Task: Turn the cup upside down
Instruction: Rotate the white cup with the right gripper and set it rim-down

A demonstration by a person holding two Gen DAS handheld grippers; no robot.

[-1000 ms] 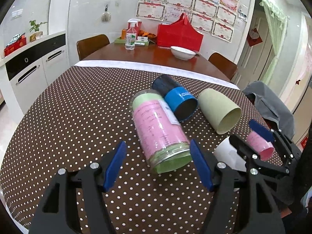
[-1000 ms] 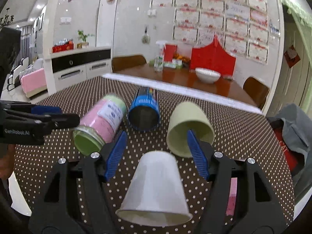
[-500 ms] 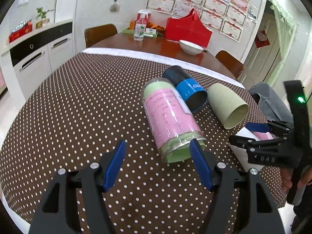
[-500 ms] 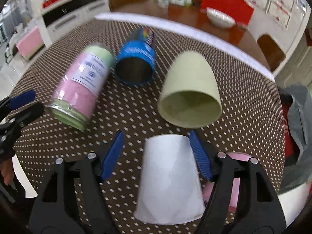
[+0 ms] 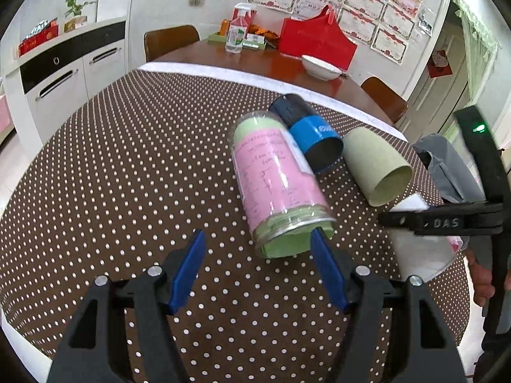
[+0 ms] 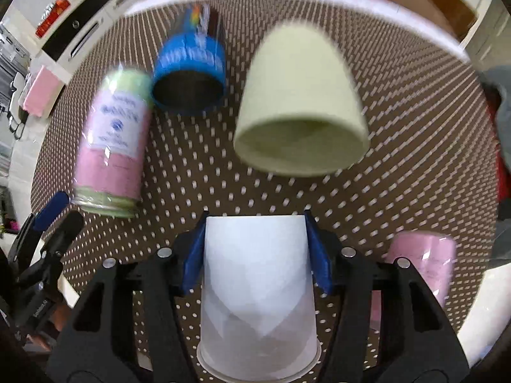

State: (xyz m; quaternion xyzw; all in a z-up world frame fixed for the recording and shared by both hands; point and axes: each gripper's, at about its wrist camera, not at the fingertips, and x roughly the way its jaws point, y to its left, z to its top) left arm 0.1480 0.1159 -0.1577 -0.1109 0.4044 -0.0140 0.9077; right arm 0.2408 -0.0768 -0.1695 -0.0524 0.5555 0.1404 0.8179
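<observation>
So the big change from a second ago: the round table with the brown white-dotted cloth [image 6: 399, 172] fills the right wrist view now, because that camera has tipped from looking across the room to looking nearly straight down. The view is also smeared, so I'd guess the right hand is mid-move.

The pale green cup lying on its side [image 6: 300, 102], the blue-banded dark can [image 6: 188, 73] and the long clear jar with the pink and green fill [image 6: 111, 146] haven't shifted on the cloth; they lie in a row around the middle, mouths toward the near edge. The left wrist view shows the same three where they were.

The white paper cup [image 6: 258, 290] is what matters. A second ago the right gripper [image 6: 255, 252] had its blue pads standing clear of it. Now the pads touch both sides of the cup wall near its narrow base, so it looks clamped on the cup, close to the table's near right edge. The wide rim faces the camera. A pink cup [image 6: 418, 271] sits just beside it on the right.

My read: grasp is done, flip is underway or about to start. It's thin paper, so squeezing too hard could dent it.

The left gripper [image 5: 255, 268] hangs spread wide and empty by the jar's mouth.
</observation>
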